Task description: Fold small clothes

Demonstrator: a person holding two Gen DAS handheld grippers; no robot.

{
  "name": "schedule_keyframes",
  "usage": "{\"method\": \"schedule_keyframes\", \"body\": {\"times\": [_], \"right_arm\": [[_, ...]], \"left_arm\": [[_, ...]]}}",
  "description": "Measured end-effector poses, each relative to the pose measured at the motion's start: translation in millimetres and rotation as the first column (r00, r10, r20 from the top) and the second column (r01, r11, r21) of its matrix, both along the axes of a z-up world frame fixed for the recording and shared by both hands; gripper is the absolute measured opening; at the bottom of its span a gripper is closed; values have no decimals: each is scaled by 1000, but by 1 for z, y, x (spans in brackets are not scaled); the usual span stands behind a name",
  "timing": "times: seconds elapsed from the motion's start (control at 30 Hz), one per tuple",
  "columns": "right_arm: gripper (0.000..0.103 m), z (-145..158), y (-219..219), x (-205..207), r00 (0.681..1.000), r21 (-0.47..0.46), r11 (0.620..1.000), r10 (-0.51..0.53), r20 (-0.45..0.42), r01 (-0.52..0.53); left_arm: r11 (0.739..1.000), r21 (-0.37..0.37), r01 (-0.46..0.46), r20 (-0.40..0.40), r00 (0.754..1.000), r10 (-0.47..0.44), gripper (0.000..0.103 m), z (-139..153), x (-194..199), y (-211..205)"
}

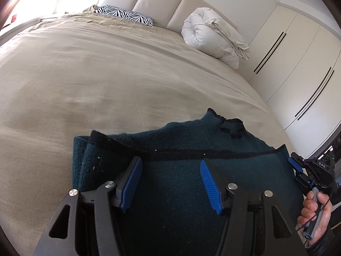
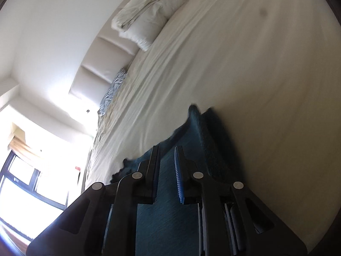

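A dark teal knitted sweater (image 1: 245,170) with black trim lies partly folded on the beige bed (image 1: 106,74), near its front right. My left gripper (image 1: 170,160) hovers open just above the sweater's middle, with nothing between its blue pads (image 1: 210,183). At the sweater's right edge is my right gripper (image 1: 293,162), held by a hand (image 1: 313,211). In the blurred right wrist view, the right gripper (image 2: 167,148) has its jaws almost together, and teal knit of the sweater (image 2: 208,132) fills the narrow slit between them.
A rolled white duvet (image 1: 213,38) and a zebra-print pillow (image 1: 125,16) lie by the padded headboard. White wardrobe doors (image 1: 298,64) stand close beside the bed on the right. A bright window (image 2: 32,181) is beyond the bed's far side.
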State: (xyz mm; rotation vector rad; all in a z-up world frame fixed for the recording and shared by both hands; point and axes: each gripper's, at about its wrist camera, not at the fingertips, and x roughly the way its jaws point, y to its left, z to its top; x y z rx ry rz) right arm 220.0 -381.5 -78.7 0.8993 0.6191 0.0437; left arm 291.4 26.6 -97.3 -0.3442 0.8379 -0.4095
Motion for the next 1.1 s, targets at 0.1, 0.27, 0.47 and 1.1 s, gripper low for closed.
{"method": "schedule_keyframes", "body": {"times": [0.1, 0.27, 0.47, 1.1], "right_arm": [[14, 2, 69, 20, 976, -45, 975, 217, -33, -218], [14, -21, 133, 31, 922, -52, 924, 371, -110, -378], [13, -30, 65, 7, 981, -21, 983, 182, -69, -184], [62, -29, 151, -24, 923, 36, 926, 378, -66, -376]], "left_arm": [[1000, 31, -1, 4, 1000, 1, 59, 1, -1, -4], [998, 58, -2, 7, 1000, 1, 59, 1, -2, -8], [998, 63, -2, 8, 1000, 2, 59, 2, -3, -8], [925, 381, 5, -42, 999, 12, 67, 30, -85, -60]]}}
